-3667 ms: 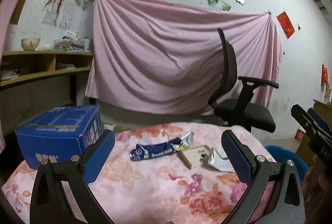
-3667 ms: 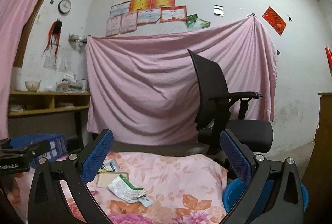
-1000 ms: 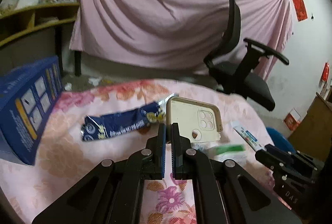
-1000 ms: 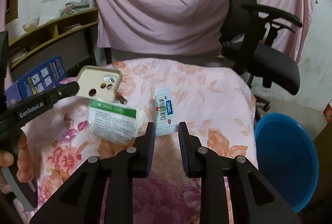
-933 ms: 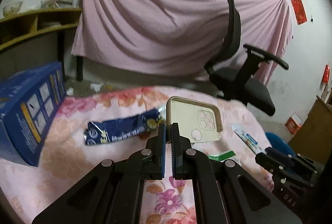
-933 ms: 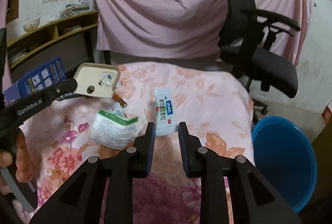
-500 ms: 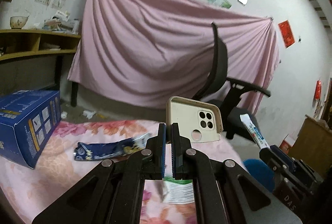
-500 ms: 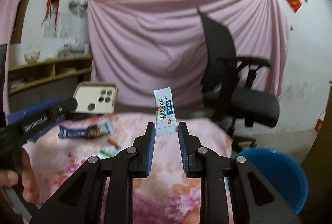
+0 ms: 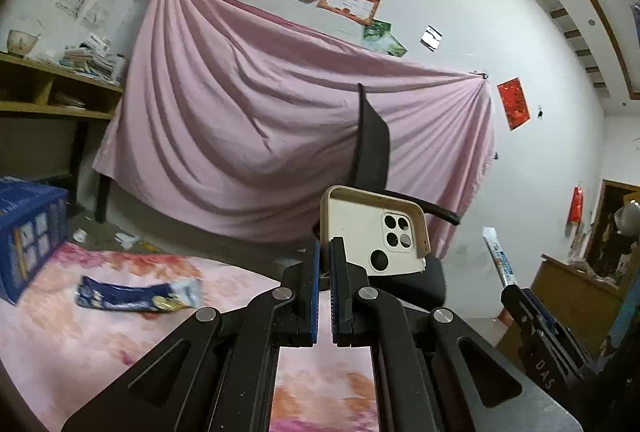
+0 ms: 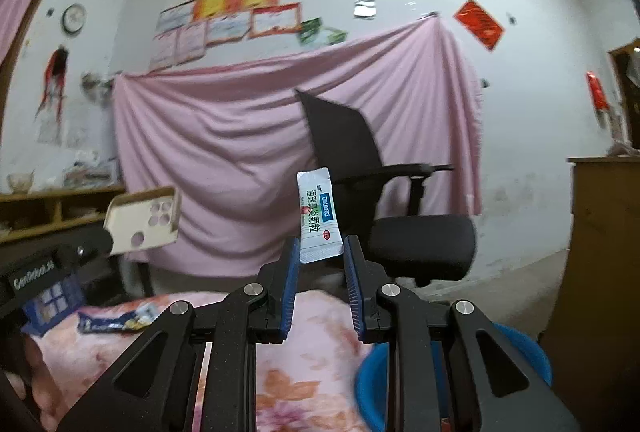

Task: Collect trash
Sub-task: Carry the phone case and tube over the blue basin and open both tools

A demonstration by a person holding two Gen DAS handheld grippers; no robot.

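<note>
Beige phone case (image 9: 374, 232) is being pinched by left gripper (image 9: 325, 264), sachet (image 10: 318, 216) by right gripper (image 10: 320, 264); blue bin (image 10: 524, 352) is waiting, wrapper (image 9: 136, 298) is lying uncollected.

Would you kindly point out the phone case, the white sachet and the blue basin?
phone case (image 9: 360, 228): left wrist view, flat inner face.
white sachet (image 10: 319, 218): right wrist view, printed front.
blue basin (image 10: 370, 380): right wrist view, left rim.

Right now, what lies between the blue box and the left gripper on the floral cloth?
In the left wrist view, a dark blue wrapper lies on the cloth between the blue box and the left gripper.
</note>
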